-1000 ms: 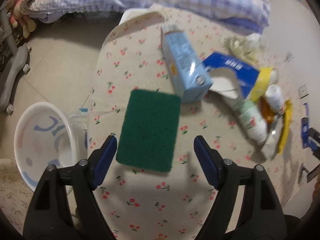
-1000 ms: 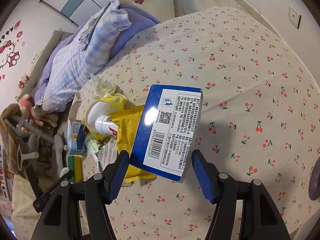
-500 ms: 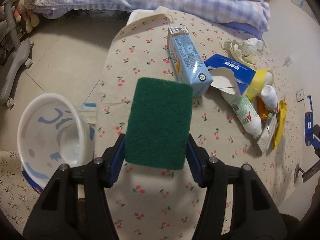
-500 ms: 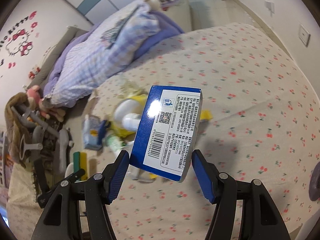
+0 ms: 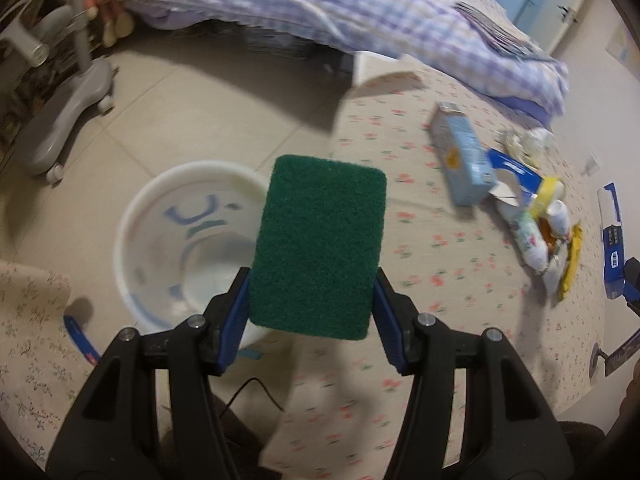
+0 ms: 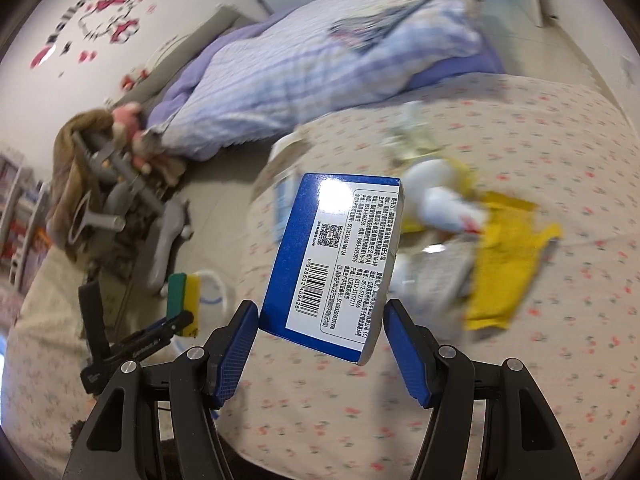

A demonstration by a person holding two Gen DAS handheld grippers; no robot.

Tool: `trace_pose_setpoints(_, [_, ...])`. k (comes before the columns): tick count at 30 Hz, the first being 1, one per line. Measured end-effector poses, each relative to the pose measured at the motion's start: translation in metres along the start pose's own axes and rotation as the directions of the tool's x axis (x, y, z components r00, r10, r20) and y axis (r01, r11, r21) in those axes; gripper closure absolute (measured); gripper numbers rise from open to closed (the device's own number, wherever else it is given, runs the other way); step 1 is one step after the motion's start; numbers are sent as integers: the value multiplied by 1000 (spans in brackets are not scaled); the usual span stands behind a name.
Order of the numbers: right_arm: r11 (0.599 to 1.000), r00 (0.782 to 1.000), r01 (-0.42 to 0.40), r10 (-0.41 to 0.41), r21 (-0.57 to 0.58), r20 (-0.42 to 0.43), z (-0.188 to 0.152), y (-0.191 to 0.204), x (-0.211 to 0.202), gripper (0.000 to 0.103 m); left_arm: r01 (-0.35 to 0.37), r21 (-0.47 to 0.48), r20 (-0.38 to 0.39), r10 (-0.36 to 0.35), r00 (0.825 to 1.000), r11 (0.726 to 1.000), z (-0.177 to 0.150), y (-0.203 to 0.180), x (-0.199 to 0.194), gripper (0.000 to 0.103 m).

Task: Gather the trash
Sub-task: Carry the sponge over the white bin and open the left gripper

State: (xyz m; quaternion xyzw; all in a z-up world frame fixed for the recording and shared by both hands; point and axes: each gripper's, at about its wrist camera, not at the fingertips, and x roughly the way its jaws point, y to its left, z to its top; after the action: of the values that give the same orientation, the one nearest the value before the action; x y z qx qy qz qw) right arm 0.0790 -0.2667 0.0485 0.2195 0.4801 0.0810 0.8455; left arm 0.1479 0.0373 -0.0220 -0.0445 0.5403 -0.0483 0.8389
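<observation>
My left gripper [image 5: 310, 312] is shut on a green scouring sponge [image 5: 320, 244] and holds it in the air beside the rim of a white plastic basin [image 5: 160, 236] on the floor. The sponge with its yellow side also shows in the right wrist view [image 6: 182, 300]. My right gripper [image 6: 318, 340] holds a blue and white carton box [image 6: 332, 264] between its fingers, above the cherry-print table [image 6: 540, 360]. More trash lies on the table: a light blue carton [image 5: 460, 160], a torn blue box [image 5: 516, 170], small bottles [image 5: 532, 236] and a yellow wrapper [image 6: 504, 264].
A bed with a purple checked quilt [image 5: 360, 12] stands behind the table. A grey wheeled stand [image 5: 60, 112] is on the tiled floor at far left. A floral cushion [image 5: 28, 340] lies at lower left. Crumpled tissue [image 5: 524, 140] sits at the table's far edge.
My left gripper has shut on the green sponge, lifted it off the table and carried it left toward the basin. My right gripper has swung left with the blue box.
</observation>
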Motion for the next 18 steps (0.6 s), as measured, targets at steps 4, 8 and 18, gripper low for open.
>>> trace_pose_setpoints(4, [998,999,-23,21,-54,-43,-2,35,26,37,-31,-38,-2,31,1000,999,-9,32,0,44])
trace_pose_setpoints(8, [993,996,-34,24,-109,-88,-7,69,54,37,-45,-81,-10,44,999,996,-14,61,3,44])
trace_pose_setpoints(18, [983,986,-34,4,-182,-165,-13,117,114,42,10,-142,-28,-14,1000,990,-9,97,25,38])
